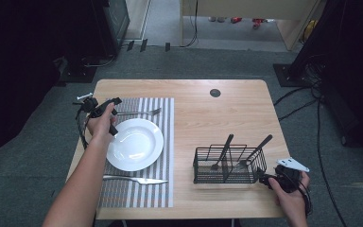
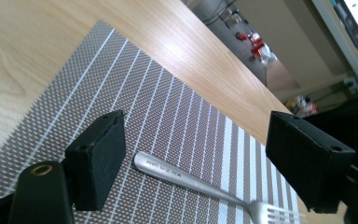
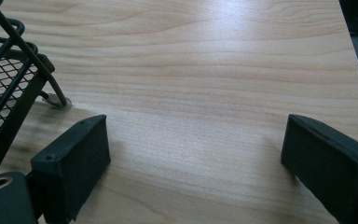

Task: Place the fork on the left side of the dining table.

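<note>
- The fork (image 1: pixel 139 113) lies flat on the striped placemat (image 1: pixel 166 142), just beyond the far rim of the white plate (image 1: pixel 135 144), tines toward the plate's right; in the left gripper view the fork (image 2: pixel 200 184) rests between and past the two black jaws, touched by neither.
- The left gripper (image 1: pixel 105 112) sits at the plate's far-left edge, gripped by the person's left hand (image 1: pixel 100 126); its jaws stand wide apart over the mat (nothing between them but the fork's handle lying below).
- A knife (image 1: pixel 136 179) lies on the same placemat on the near side of the plate, blade tip pointing right; it is apart from the plate's rim.
- To the right of the plate, off the mat, a black wire caddy (image 1: pixel 229 165) stands on the wooden counter (image 1: pixel 208 118); two dark-handled utensils (image 1: pixel 224 151) lean in it, handles slanting up and to the right.
- The right gripper (image 1: pixel 270 179) is farther right of the plate, just beside the caddy's near-right corner, in the person's right hand (image 1: pixel 290 194); its own view shows the jaws spread wide above bare wood, the caddy (image 3: pixel 9 88) at the frame's left edge.
- A small dark round grommet (image 1: pixel 215 92) sits in the counter, beyond and right of the plate.
</note>
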Demonstrator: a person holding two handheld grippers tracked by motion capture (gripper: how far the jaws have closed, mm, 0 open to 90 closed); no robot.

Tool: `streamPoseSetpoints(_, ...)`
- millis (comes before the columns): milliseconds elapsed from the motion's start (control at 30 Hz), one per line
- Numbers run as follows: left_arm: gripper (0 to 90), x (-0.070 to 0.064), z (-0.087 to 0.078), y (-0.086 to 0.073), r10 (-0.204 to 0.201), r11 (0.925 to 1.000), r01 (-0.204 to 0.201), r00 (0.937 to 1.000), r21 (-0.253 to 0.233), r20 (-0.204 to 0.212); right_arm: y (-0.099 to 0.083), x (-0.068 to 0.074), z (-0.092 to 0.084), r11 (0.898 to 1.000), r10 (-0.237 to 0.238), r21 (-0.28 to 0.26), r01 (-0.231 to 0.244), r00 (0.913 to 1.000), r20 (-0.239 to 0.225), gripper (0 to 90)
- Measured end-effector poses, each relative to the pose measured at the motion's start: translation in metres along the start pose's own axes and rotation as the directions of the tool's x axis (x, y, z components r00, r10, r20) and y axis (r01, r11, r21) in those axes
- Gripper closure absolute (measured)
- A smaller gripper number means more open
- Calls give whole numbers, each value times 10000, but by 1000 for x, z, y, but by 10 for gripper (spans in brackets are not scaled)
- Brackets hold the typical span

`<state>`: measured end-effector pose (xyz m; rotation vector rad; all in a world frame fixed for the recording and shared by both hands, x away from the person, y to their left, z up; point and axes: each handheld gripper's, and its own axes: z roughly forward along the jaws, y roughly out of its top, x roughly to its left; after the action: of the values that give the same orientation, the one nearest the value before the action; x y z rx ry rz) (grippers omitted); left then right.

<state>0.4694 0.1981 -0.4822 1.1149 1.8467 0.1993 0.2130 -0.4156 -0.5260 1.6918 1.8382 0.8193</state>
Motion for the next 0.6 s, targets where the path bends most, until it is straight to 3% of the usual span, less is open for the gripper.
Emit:
streamPoseSetpoints(67, 203, -3, -8, 1, 714, 9974, -714, 9974, 39, 4, 0, 0, 0, 10000, -5, 1, 5, 10000, 2, 74)
streamPoseSetpoints(100, 201, -3, -8, 1, 714, 9974, -714, 9974, 39, 4, 0, 0, 0, 10000, -5, 1, 5, 10000, 2, 74)
streamPoseSetpoints(167, 177, -5, -17, 1, 1264, 9919, -1263, 9920, -153, 27, 0, 0, 0, 10000, -7, 1, 7, 10000, 1, 74)
streamPoseSetpoints(267, 163, -6, -24, 1, 1576, 9868, -1577, 9875, -376, -49, 0, 0, 0, 10000, -6, 1, 6, 10000, 3, 74)
streamPoseSetpoints(400, 164, -12, -39, 1, 2337, 9704, -2360, 9712, -513, -467, 0, 0, 0, 10000, -13, 0, 13, 10000, 8, 74)
streamPoseSetpoints(433, 163, -15, -46, -1, 2693, 9605, -2726, 9611, -557, -609, 0, 0, 0, 10000, -18, 3, 18, 10000, 5, 74)
streamPoseSetpoints(467, 163, -16, -49, -2, 2842, 9564, -2875, 9568, -524, -610, 0, 0, 0, 10000, -12, 3, 12, 10000, 6, 74)
streamPoseSetpoints(500, 162, -16, -49, -2, 2842, 9564, -2875, 9568, -524, -610, 0, 0, 0, 10000, -11, 2, 11, 10000, 8, 74)
streamPoseSetpoints(567, 136, -17, -56, -5, 3207, 9459, -3222, 9463, -377, -408, 0, 0, 0, 10000, -16, -1, 16, 10000, 9, 74)
streamPoseSetpoints(600, 136, -17, -61, -7, 3570, 9338, -3575, 9336, -125, -296, 0, 0, 0, 10000, -12, 3, 12, 10000, 8, 74)
